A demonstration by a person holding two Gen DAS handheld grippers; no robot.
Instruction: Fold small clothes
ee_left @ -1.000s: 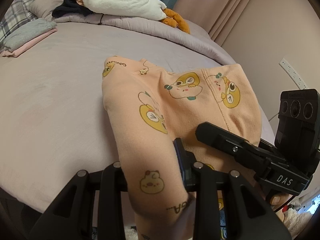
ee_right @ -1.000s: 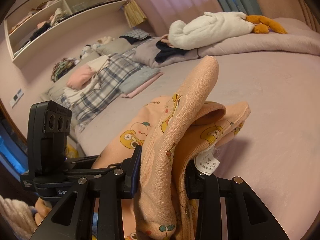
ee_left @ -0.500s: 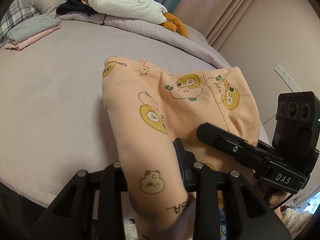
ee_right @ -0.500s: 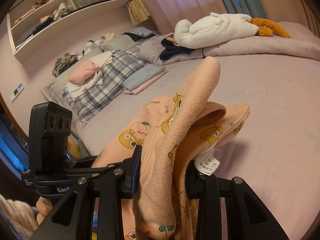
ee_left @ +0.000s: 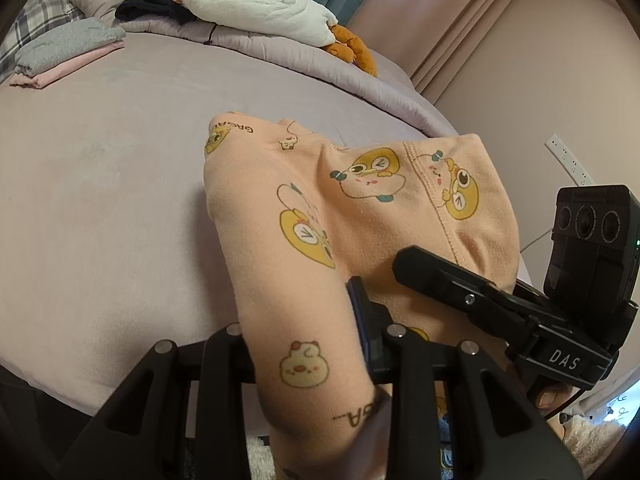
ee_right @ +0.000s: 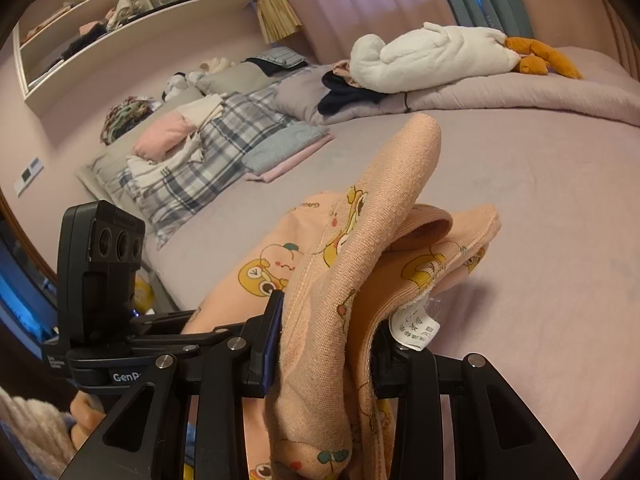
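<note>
A small peach garment (ee_left: 360, 208) printed with yellow cartoon ducks hangs between my two grippers above the near edge of the bed. My left gripper (ee_left: 316, 344) is shut on one bunched edge of it. My right gripper (ee_right: 324, 344) is shut on the other edge, where the cloth folds over and a white care label (ee_right: 414, 326) hangs. The right gripper also shows in the left wrist view (ee_left: 460, 292), close on the right. The left gripper's body shows in the right wrist view (ee_right: 104, 280). The garment's far end rests on the sheet.
The mauve bed sheet (ee_left: 100, 184) spreads ahead. A folded grey and pink stack (ee_left: 64, 50) lies at the far left. A white plush goose (ee_left: 256, 4) lies on the rolled duvet (ee_left: 320, 68). Plaid bedding (ee_right: 208, 152) and wall shelves (ee_right: 120, 12) are to the left.
Both grippers have moved slightly forward and up with the garment still held; the far bedding has shifted in view. The grips have not changed.
</note>
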